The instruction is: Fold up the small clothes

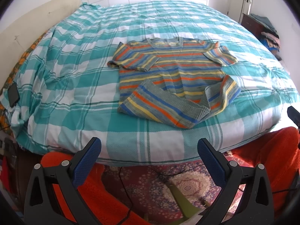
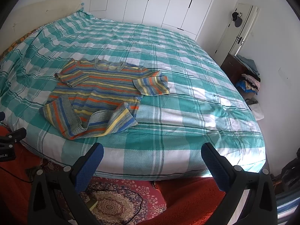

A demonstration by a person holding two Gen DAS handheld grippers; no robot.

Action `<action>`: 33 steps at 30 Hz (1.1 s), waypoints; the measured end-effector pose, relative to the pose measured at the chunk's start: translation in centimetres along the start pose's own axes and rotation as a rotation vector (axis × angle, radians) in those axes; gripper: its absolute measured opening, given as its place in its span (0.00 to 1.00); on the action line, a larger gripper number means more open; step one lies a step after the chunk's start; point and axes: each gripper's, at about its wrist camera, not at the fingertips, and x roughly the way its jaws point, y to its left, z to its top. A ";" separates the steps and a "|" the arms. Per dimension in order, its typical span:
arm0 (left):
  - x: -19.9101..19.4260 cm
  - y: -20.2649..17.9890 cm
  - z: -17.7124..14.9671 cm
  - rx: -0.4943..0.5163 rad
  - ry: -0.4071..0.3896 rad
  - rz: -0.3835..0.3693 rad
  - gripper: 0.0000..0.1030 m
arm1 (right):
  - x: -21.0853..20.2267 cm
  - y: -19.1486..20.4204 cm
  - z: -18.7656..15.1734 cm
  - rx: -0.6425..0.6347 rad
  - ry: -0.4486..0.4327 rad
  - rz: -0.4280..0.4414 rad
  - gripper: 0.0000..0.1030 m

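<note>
Ahead of both sets of jaws, on a bed covered with a teal and white checked spread, lies a small striped T-shirt in grey-green, orange, yellow and blue. It rests front up with its neck hole on the far side and its hem toward the near edge of the bed. The hem is turned back on itself at both lower corners, so the ribbed inside shows in two flaps; the sleeve on the left of the view is folded in over the chest, the other one lies out to the side.

The left gripper hangs just off the near edge of the bed, its jaws wide apart and holding nothing; the shirt sits straight beyond the gap between them, well apart from the blue pads. The right gripper also stands wide and empty, short of the bed edge, and from it the shirt lies beyond and off to the left of the jaws.

Below the jaws a patterned rug covers the floor, with orange-red cloth to either side. A dark phone rests on the spread, far out to the left of the left jaws.
</note>
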 end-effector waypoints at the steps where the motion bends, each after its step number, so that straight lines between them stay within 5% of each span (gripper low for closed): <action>1: 0.3 0.3 0.1 0.000 0.002 0.010 0.99 | 0.2 0.0 0.0 0.002 0.005 0.010 1.00; 8: 3.0 6.0 -0.1 -0.138 0.045 -0.028 0.99 | 3.4 -1.2 0.1 0.042 0.005 0.299 1.00; 13: 5.4 7.5 0.7 -0.112 0.077 -0.026 0.99 | 9.1 -0.9 2.5 0.009 0.030 0.490 0.99; 18: 5.8 6.7 1.4 -0.088 0.083 -0.016 0.99 | 18.2 0.9 6.1 -0.048 0.142 0.540 0.98; 19: 5.9 6.6 1.3 -0.092 0.087 -0.019 0.99 | 20.4 1.2 6.5 -0.028 0.181 0.553 0.94; 21: 6.2 6.4 1.0 -0.099 0.104 -0.018 0.99 | 23.5 1.7 6.5 0.002 0.264 0.630 0.53; 22: 6.4 6.6 0.7 -0.103 0.116 -0.011 0.99 | 24.5 2.1 6.2 0.013 0.309 0.718 0.16; 23: 6.5 6.9 0.5 -0.106 0.122 -0.004 0.99 | 24.4 2.3 5.8 0.001 0.317 0.787 0.09; 26: 6.9 8.3 -0.1 -0.100 0.125 0.031 0.99 | 20.7 2.5 3.7 -0.227 0.288 0.883 0.09; 29: 8.0 9.2 0.4 -0.076 0.133 0.056 0.99 | 17.9 0.5 0.5 -0.401 0.300 0.841 0.13; 31: 8.9 9.2 1.7 -0.062 0.131 0.044 0.99 | 18.0 -1.9 -0.9 -0.384 0.335 0.784 0.13; 33: 9.7 8.6 3.4 -0.040 0.095 -0.008 0.99 | 18.5 -4.2 -1.4 -0.308 0.355 0.735 0.24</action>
